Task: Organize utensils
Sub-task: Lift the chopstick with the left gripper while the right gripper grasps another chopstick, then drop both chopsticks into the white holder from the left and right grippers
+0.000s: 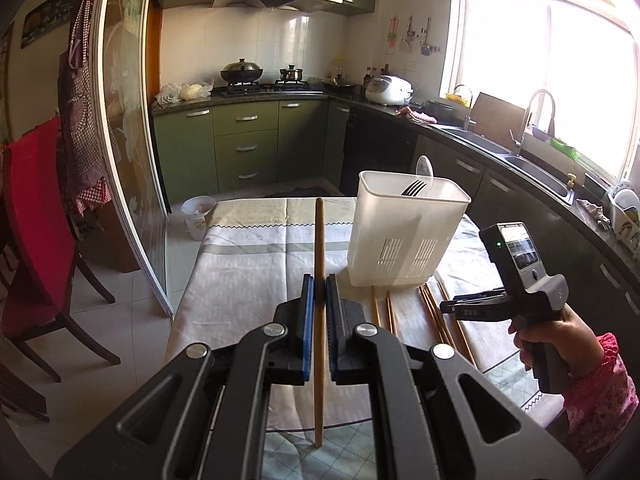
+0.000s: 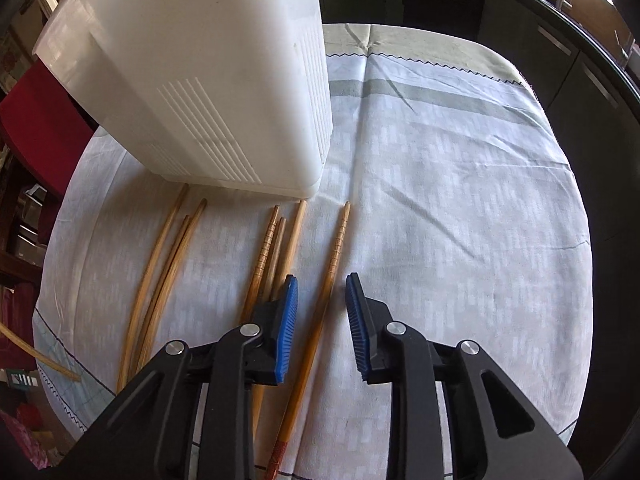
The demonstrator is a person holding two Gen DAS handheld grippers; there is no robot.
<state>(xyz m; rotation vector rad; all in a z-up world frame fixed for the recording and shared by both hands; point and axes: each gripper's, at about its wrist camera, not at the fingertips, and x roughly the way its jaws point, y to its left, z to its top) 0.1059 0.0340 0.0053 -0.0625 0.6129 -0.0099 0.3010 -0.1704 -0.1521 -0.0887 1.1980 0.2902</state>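
Observation:
My left gripper (image 1: 319,280) is shut on a wooden chopstick (image 1: 319,240), held upright above the table, left of the white utensil holder (image 1: 404,236). The holder has a fork (image 1: 414,189) and a spoon (image 1: 424,168) in it. My right gripper (image 2: 322,280) is open, low over the tablecloth, with one chopstick (image 2: 334,256) lying between its fingers. Several more chopsticks (image 2: 168,264) lie to its left in front of the holder (image 2: 200,80). In the left wrist view the right gripper (image 1: 448,306) is by the chopsticks (image 1: 432,312).
The table (image 2: 460,184) has a pale cloth. A red chair (image 1: 36,216) stands on the left. A white cup-like bin (image 1: 198,216) sits past the table's far left corner. Kitchen counters and sink (image 1: 532,168) run along the right.

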